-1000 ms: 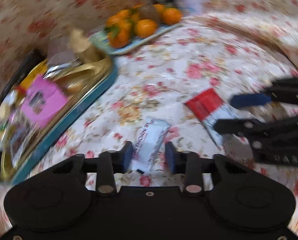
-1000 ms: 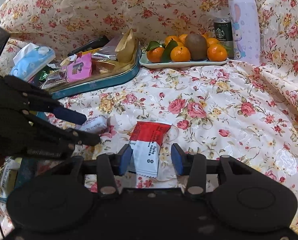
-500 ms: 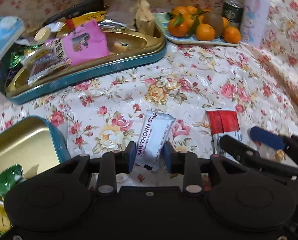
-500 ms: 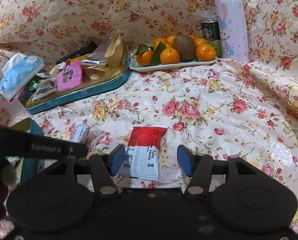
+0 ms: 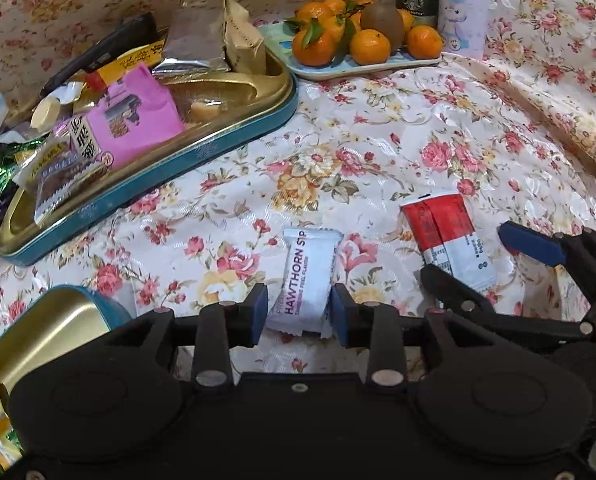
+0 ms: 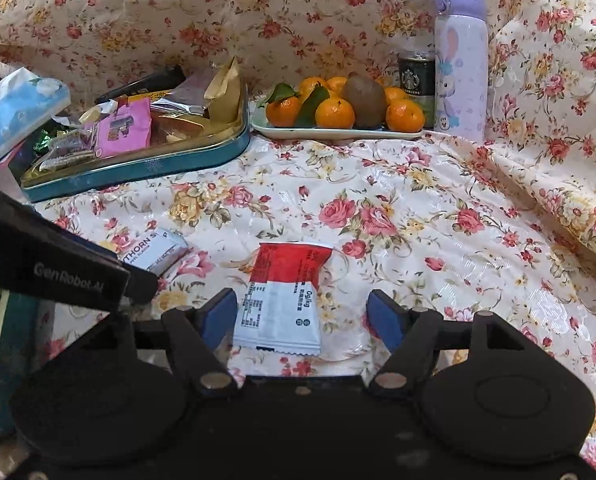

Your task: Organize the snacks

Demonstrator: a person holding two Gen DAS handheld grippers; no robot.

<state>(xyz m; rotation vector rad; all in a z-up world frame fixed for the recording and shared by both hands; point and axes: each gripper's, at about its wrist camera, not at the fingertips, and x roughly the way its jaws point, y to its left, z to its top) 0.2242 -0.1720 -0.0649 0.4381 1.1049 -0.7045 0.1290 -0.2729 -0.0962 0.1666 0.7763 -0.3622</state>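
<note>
Glossy floral cloth (image 6: 418,208) covered everything. Teal tin tray (image 5: 201,152), gold inside, held crinkled wrappers. Only my right view showed the tissue pack (image 6: 13,116). Red-white sachet (image 6: 285,300) lay flat, long axis away from my right gripper (image 6: 302,316), jaws just widening, pads clear. White hawthorn bar (image 5: 308,280) likewise between my left gripper (image 5: 300,312) pads, jaws just widening, contact unclear.

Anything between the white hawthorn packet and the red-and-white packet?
Only bare floral cloth between white hawthorn packet and red-and-white packet, left wrist view.
</note>
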